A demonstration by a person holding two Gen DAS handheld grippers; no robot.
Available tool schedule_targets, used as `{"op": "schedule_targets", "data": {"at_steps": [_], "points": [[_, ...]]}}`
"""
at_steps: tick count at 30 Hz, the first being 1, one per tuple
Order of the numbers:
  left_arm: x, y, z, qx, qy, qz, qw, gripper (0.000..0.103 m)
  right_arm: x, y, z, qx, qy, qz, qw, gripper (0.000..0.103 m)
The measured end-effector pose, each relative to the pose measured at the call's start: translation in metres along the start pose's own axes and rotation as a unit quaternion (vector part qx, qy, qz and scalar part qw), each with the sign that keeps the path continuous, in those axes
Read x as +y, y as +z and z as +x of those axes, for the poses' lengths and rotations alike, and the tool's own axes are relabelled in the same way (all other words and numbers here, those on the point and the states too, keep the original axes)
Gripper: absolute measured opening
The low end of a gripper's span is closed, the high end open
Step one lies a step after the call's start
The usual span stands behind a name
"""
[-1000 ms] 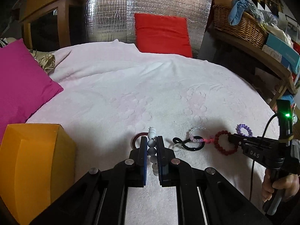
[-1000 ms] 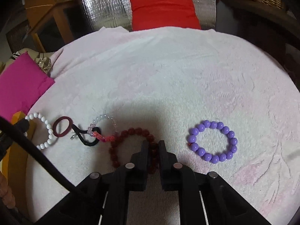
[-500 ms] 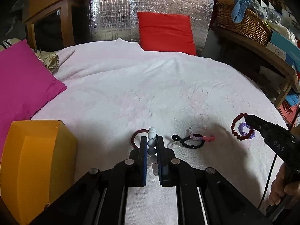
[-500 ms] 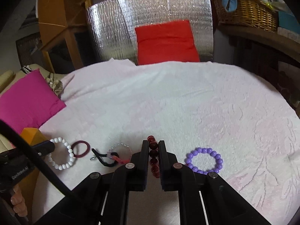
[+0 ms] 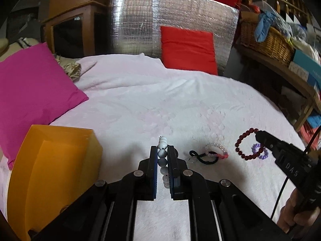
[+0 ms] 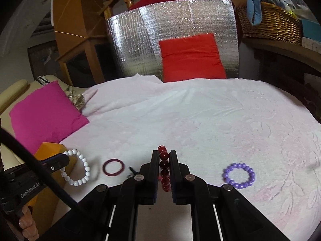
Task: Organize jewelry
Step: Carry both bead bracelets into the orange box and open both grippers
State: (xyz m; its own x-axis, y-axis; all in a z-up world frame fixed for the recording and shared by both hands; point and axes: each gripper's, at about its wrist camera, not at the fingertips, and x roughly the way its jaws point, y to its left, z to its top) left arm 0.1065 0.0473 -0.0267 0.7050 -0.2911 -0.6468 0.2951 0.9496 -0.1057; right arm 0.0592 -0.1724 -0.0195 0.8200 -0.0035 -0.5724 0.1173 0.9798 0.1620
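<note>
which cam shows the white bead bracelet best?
Right wrist: the white bead bracelet hangs from the left gripper as a full open ring. Left wrist shows it edge-on, a bead column pinched in that gripper.

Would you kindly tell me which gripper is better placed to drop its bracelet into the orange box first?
Left, probably. The left gripper, shut on the white bead bracelet, sits right beside the orange box. The right gripper holds the dark red bead bracelet farther away.

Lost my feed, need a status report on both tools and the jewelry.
Left tool shut on white bracelet. Right tool shut on dark red bracelet. Both lifted. Purple bracelet on blanket. Orange box unobstructed.
</note>
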Motion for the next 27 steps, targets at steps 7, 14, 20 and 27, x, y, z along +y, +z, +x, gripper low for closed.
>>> {"op": "schedule_targets", "data": {"at_steps": [7,14,20,27], "points": [[0.027,-0.005,-0.042,-0.033,0.0,-0.028,0.9991,0.009,0.03,0.002,-0.008,-0.015,0.028,-0.008,0.999,0.011],[0.06,-0.011,-0.085,-0.057,0.024,-0.054,0.9966,0.009,0.068,0.001,-0.014,-0.022,0.067,-0.017,0.997,0.011],[0.105,-0.015,-0.109,-0.076,0.061,-0.091,0.991,0.009,0.11,0.0,-0.015,-0.022,0.12,-0.03,0.992,0.011],[0.164,-0.032,-0.099,-0.056,0.105,-0.144,0.9824,0.009,0.161,-0.005,0.0,-0.007,0.193,-0.029,0.981,0.011]]}}
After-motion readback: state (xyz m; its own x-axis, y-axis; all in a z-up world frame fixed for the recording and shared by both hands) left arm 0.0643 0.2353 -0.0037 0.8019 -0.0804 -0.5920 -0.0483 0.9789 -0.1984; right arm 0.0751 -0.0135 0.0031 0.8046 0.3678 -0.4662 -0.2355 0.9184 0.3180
